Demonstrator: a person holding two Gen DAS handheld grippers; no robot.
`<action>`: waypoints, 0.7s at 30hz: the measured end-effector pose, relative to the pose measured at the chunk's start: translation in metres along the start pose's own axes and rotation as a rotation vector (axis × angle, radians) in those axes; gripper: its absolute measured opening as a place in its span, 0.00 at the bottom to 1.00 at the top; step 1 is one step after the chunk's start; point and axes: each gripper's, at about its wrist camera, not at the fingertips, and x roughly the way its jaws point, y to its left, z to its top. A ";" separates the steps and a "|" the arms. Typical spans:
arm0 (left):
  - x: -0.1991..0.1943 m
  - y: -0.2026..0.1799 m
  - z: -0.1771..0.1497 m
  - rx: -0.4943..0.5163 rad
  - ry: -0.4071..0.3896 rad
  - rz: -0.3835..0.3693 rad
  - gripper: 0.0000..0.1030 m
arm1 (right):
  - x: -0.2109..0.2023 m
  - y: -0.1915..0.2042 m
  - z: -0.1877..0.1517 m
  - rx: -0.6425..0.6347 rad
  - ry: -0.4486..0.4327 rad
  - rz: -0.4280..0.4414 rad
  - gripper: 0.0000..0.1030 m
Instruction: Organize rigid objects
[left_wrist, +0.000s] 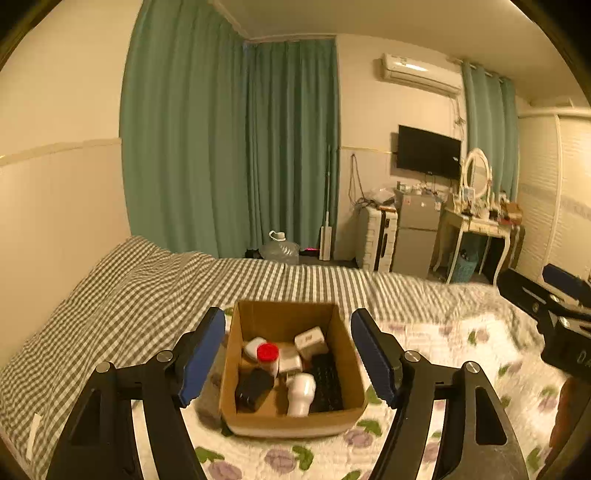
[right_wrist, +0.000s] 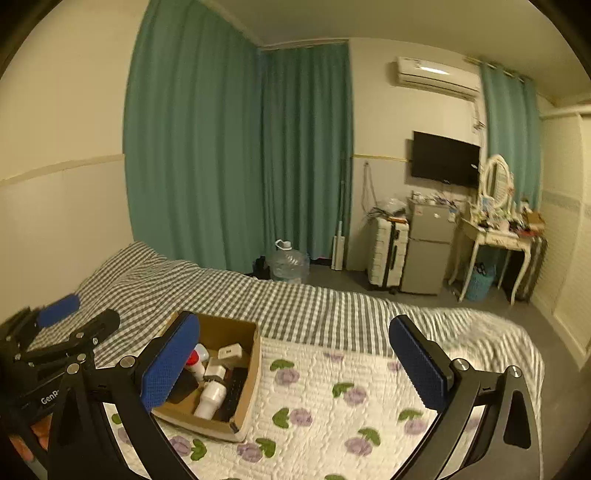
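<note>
A cardboard box (left_wrist: 343, 354) sits on the bed and also shows in the right wrist view (right_wrist: 251, 373). It holds a red-capped bottle (left_wrist: 267, 356), a white bottle (left_wrist: 301, 393), white adapters (left_wrist: 311, 341), a black keyboard-like item (left_wrist: 327, 384) and a black object (left_wrist: 255, 387). My left gripper (left_wrist: 288, 354) is open and empty, its jaws standing either side of the box above it. My right gripper (right_wrist: 295, 362) is open and empty, above the floral quilt to the right of the box. Each gripper shows at the edge of the other's view.
The bed has a floral quilt (right_wrist: 351, 398) and a checked sheet (left_wrist: 147, 288). Beyond it stand a water jug (left_wrist: 279, 249), a white suitcase (left_wrist: 376, 240), a small fridge (left_wrist: 417, 236) and a dressing table (left_wrist: 480, 221). Green curtains (left_wrist: 229, 147) hang behind.
</note>
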 end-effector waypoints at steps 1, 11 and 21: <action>0.000 -0.003 -0.010 0.020 -0.007 0.001 0.72 | -0.001 -0.001 -0.011 0.011 0.002 -0.008 1.00; 0.006 -0.011 -0.055 0.067 0.026 -0.015 0.72 | 0.012 -0.002 -0.091 0.047 0.048 -0.028 1.00; 0.008 -0.009 -0.057 0.046 0.053 -0.024 0.72 | 0.018 -0.004 -0.098 0.054 0.074 -0.040 1.00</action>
